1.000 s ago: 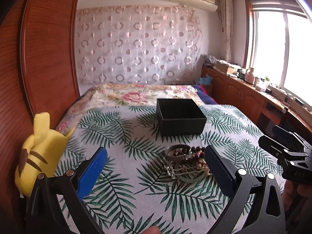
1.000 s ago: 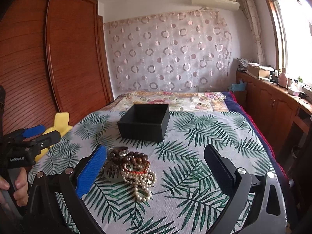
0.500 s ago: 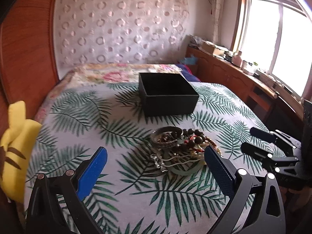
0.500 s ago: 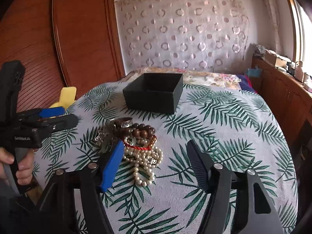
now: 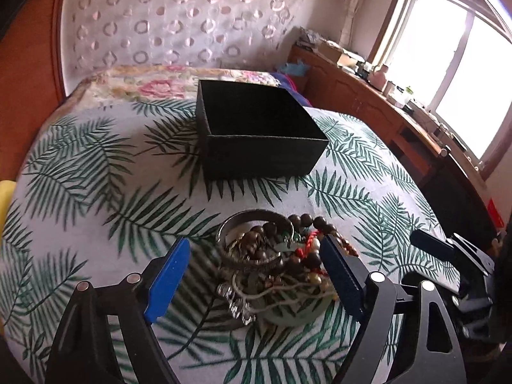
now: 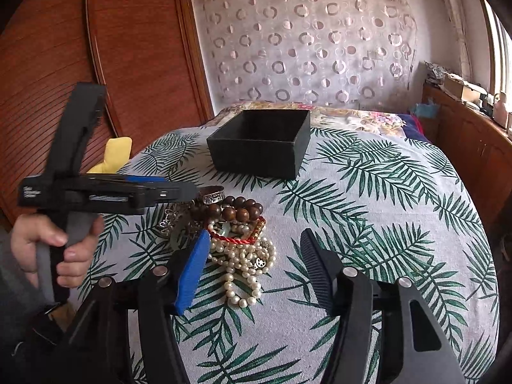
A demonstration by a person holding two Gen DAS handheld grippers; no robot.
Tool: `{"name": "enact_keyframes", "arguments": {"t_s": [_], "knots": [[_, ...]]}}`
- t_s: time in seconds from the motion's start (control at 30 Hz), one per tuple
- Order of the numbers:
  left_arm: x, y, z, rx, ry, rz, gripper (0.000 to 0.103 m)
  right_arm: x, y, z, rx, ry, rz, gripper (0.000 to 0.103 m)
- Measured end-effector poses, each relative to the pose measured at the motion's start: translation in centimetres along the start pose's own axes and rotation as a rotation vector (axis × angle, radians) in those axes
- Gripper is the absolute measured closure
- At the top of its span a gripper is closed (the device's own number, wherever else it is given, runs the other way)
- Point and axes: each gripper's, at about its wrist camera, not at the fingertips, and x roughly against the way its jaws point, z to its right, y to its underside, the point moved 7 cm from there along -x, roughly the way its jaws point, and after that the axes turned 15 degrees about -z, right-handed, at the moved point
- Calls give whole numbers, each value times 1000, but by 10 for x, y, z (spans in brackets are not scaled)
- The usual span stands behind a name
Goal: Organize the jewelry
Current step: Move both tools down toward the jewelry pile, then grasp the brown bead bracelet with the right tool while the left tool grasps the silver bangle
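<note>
A tangled jewelry pile [image 5: 275, 265] lies on the leaf-print bedspread [image 5: 105, 198]: a silver bangle [image 5: 252, 217], brown wooden beads [image 6: 240, 211], a red cord and a pearl necklace [image 6: 246, 256]. Behind it stands an open black box [image 5: 262, 156] [image 6: 256, 156]. My left gripper [image 5: 252, 249] straddles the pile and its jaws are closing, with no clear press on the beads. My right gripper [image 6: 256, 240] brackets the pearls, also closing; its blue pad is at their left edge and the black pad stands apart. Each gripper shows in the other's view: the left gripper [image 6: 172, 188] and the right gripper [image 5: 428, 256].
A yellow plush toy [image 6: 115, 156] sits at the bed's left edge against a wooden wardrobe [image 6: 64, 48]. A wooden cabinet [image 5: 384, 118] runs under the window on the right. A hand [image 6: 54, 246] grips the left tool's handle.
Both grippers have come down and closer to the jewelry pile. Their jaws are narrower than before, the right pair more so. The left gripper now reaches over the pile's left side.
</note>
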Motion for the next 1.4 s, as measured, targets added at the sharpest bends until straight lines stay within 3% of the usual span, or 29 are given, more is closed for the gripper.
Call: {"name": "enact_keyframes", "arguments": {"t_s": [0.13,0.37,0.47,0.57,0.7,1.07,1.4], "knots": [[-18,-8,-1,16,30,-47,34,-2,-2,-4,11,-4,-2,42],[-36,-15,-4,25,39,-98,35,-1,-2,-9,21,-7,0,42],[-39,-19,-2,14,18,-100,36,-2,-2,-9,19,-5,-1,42],[-41,-19,0,-9,-29,-100,46,-2,-1,-9,19,-4,-2,42],[-40,-18,1,-36,-48,-99,46,-3,-1,-9,19,-5,-2,41],[-14,-18,-19,3,-39,-39,46,-16,-8,-10,66,-15,-38,42],[12,-12,-35,19,-65,19,46,-48,-31,-29,201,-45,-144,49]]}}
